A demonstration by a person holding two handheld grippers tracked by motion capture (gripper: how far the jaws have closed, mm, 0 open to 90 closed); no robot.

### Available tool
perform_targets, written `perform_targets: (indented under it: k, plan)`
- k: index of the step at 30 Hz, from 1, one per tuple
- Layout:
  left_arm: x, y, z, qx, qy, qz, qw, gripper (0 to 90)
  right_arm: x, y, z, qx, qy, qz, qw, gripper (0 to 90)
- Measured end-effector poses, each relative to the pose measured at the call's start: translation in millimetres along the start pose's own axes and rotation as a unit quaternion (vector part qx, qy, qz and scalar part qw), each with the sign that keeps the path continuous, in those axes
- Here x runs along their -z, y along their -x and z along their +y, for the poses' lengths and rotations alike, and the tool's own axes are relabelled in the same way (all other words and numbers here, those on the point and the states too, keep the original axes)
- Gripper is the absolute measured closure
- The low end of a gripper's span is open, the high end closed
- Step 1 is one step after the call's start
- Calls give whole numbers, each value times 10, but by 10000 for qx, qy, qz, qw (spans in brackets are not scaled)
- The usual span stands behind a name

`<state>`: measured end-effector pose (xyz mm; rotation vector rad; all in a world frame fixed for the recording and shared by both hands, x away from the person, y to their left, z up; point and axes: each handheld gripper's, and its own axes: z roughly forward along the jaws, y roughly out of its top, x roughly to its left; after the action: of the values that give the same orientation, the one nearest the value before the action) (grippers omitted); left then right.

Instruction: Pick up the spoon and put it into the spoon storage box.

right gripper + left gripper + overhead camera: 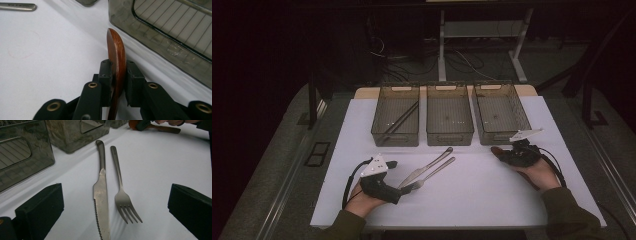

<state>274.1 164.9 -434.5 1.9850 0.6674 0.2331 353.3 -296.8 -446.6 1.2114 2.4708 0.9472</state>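
Three clear bins (449, 117) stand in a row at the far side of the white surface (472, 200) in the high view, which suggests cutlery is being sorted by kind. The left bin (396, 116) already holds a pair of dark sticks (402, 118), lying slantwise. A knife (424, 167) and a fork (432, 173) lie side by side near the middle of the surface, handles pointing away toward the bins. The left hand-held gripper (398, 194) rests near their close ends, and the right hand-held gripper (507, 154) sits just before the right bin (501, 114), with a brown wooden spoon (498, 150) at its tip.

Seen from the left gripper view, the knife (101, 195) and the fork (122, 192) lie between the two black jaws, which stand spread wide and touch neither. Likely this hand is lined up to pick one of them next.

From the right gripper view, the jaws are pressed together on the wooden spoon (117, 60), pinching it on edge across its thin sides, its rounded end standing up beyond the pads. That edgewise hold probably keeps it from slipping. It is close beside the wall of the right bin (160, 37), a fair sign that it is bound for that bin.
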Motion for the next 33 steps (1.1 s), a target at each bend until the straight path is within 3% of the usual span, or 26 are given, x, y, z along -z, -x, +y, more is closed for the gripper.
perform_targets:
  k: [18,33]
  plan:
    - [1,2,1,-3,2,-21,10000,0,35,-22,22,-41,30,91,9999,792]
    - [-8,-2,-15,-73,-16,-16,10000,0,186,-50,89,-172,270,241,9992,792]
